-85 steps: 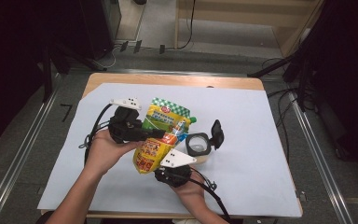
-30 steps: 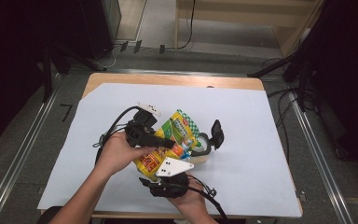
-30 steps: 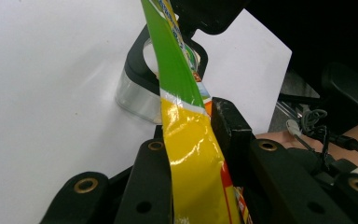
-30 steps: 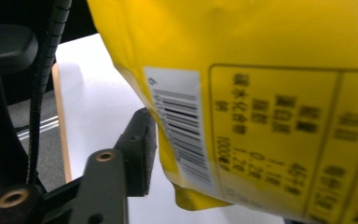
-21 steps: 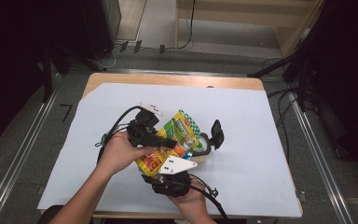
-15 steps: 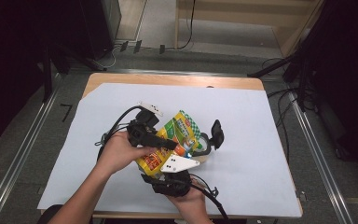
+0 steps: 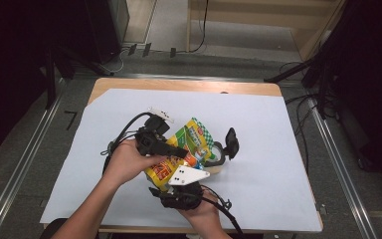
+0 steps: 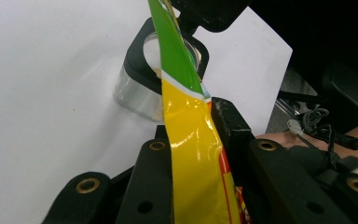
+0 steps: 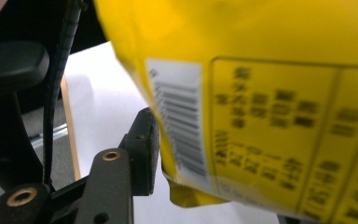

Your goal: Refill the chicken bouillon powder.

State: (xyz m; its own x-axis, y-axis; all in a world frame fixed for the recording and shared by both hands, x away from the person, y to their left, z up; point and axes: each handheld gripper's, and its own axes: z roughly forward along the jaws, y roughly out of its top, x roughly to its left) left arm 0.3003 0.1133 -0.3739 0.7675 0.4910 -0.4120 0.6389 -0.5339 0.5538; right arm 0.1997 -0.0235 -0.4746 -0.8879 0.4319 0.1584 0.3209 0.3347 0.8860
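Two hand-held grippers share one yellow pouch above the bench.

High view: the left hand-held gripper (image 7: pixel 176 149) and the right hand-held gripper (image 7: pixel 179 174) hold the pouch (image 7: pixel 189 147) tilted over a clear jar (image 7: pixel 220 158) on the white-covered bench (image 7: pixel 278 149). Left gripper view: jaws clamp the pouch (image 8: pixel 186 154) edge-on, the jar (image 8: pixel 142 88) just beyond. Right gripper view: the pouch's (image 9: pixel 270 93) barcoded corner sits against one jaw; I cannot tell its grip.

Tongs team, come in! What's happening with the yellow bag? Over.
Left tongs shut on yellow snack bag. Right tongs gripping its lower end. Bag tilted over open clear jar. Nothing blocking.
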